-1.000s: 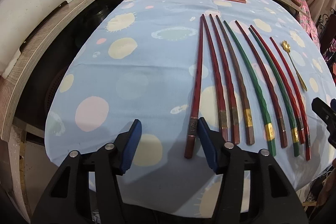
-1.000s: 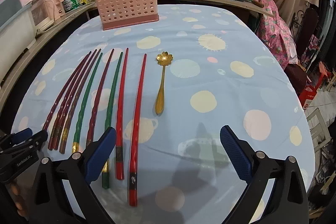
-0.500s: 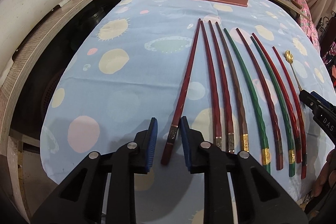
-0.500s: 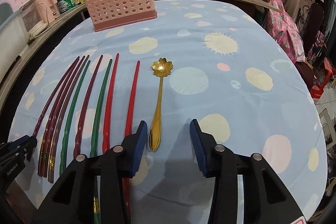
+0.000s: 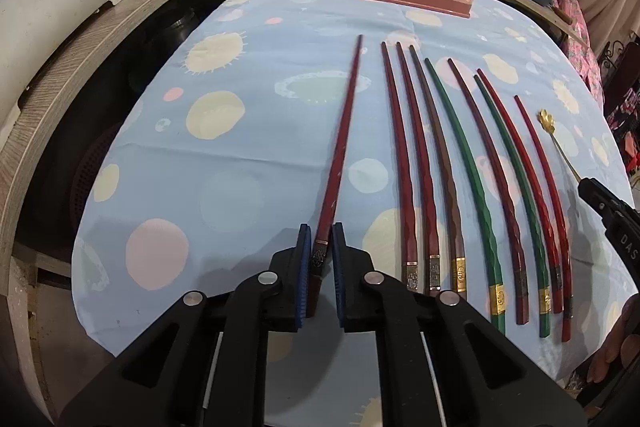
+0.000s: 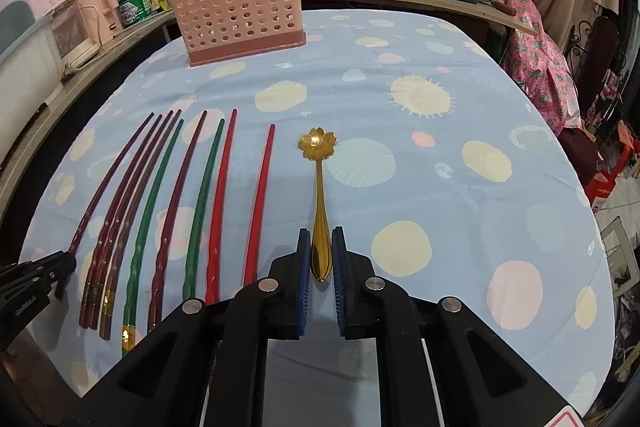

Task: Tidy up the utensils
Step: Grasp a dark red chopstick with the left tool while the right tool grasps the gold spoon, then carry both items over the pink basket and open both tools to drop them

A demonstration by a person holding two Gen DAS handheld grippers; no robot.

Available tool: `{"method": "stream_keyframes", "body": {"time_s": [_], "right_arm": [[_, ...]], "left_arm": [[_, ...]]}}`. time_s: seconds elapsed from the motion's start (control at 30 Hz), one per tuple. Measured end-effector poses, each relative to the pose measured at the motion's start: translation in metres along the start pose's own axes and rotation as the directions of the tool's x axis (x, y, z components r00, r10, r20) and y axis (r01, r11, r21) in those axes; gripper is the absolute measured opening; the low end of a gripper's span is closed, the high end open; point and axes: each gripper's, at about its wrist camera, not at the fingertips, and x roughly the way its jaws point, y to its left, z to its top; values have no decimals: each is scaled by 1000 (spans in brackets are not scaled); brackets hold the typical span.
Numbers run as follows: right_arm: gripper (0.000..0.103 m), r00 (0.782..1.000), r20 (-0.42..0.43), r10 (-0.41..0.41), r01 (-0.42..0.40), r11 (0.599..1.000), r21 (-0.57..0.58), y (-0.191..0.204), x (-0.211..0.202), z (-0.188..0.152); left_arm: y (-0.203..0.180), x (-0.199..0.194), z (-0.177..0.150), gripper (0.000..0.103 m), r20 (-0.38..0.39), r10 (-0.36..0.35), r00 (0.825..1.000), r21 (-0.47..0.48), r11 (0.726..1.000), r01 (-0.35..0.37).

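Left tongs (image 5: 320,251) clamped on a dark-red chopstick (image 5: 340,143), right tongs (image 6: 321,251) closing around a gold spoon's (image 6: 319,187) handle — both pointed lengthwise at the pink caddy (image 6: 240,11).

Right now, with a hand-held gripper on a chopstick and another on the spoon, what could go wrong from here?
1. The left hand-held gripper pinches the dark red chopstick only near its butt end; the long free length may droop or swing when lifted.
2. The right hand-held gripper, jaws closing, has just the spoon handle's rounded tail between its pads; the smooth metal could slip out.
3. The red chopstick lies close beside it and may get knocked.
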Motion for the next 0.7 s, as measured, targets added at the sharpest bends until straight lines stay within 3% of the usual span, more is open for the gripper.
{"method": "stream_keyframes", "body": {"time_s": [0.3,0.43,0.7], "right_arm": [[9,996,87,14,-17,999,37,-12,-23,32],[2,993,113,29,-36,998,59,-20,-27,51],[2,983,179,44,-56,996,65,-24,-30,95]], "left_arm": [[11,-25,25,7,69,-20,997,-28,999,22],[15,-39,45,7,115,-22,993,-38,999,26],[24,-68,99,7,217,-29,976,-58,997,42]]}}
